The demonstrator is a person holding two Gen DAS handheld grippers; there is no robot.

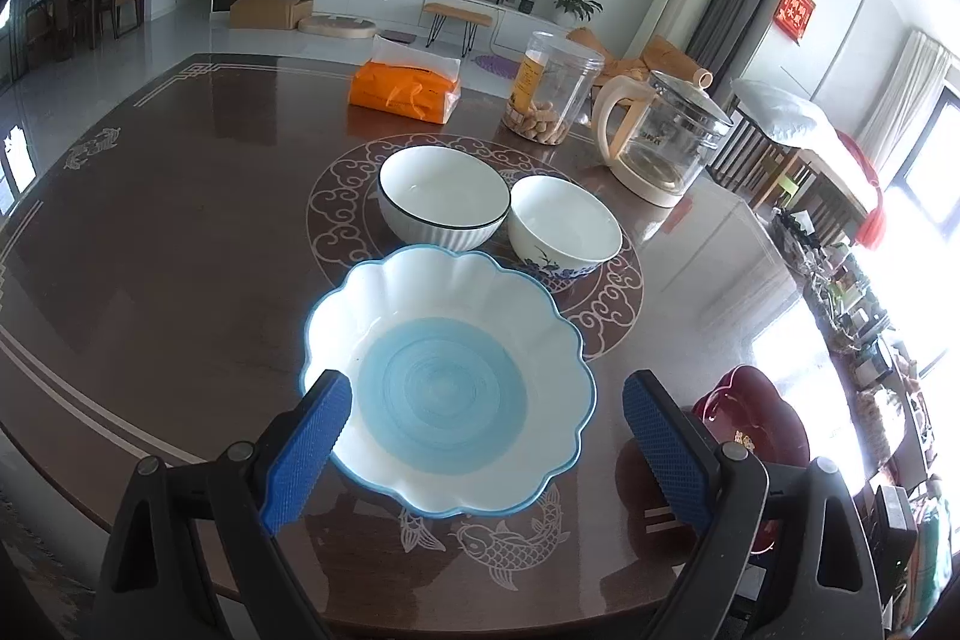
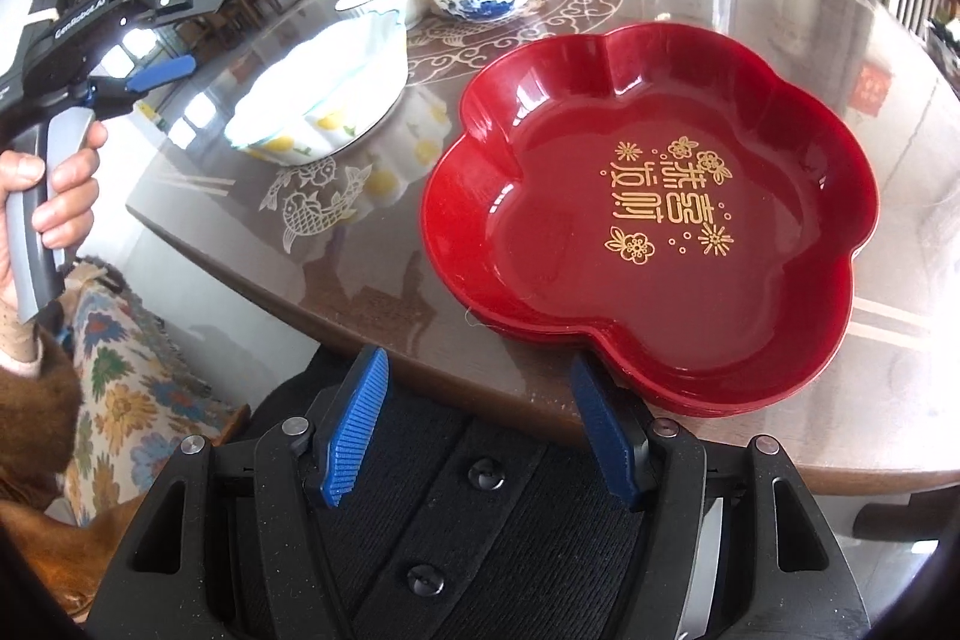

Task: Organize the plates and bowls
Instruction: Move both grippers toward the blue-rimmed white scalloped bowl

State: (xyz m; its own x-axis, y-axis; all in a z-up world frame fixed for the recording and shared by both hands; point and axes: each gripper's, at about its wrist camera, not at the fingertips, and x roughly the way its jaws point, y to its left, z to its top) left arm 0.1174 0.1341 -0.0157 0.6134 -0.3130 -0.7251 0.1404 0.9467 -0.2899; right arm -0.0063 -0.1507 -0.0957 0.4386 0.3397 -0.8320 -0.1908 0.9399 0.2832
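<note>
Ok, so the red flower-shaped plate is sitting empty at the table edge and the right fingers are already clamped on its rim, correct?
Not quite. The red flower-shaped plate is empty at the table edge, but the right gripper is open and short of its rim, gripping nothing. The right wrist view shows this.

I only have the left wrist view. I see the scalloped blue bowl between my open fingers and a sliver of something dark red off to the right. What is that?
Observer: A red flower-shaped plate with gold characters printed inside, sitting near the table edge.
Operator: Is the right gripper on it yet?
Observer: No. The right gripper is open, short of the plate's near rim and off the table edge.
Operator: Any pattern on the outside of my scalloped bowl?
Observer: Yes, the scalloped bowl has yellow lemons on its outer wall.
</note>
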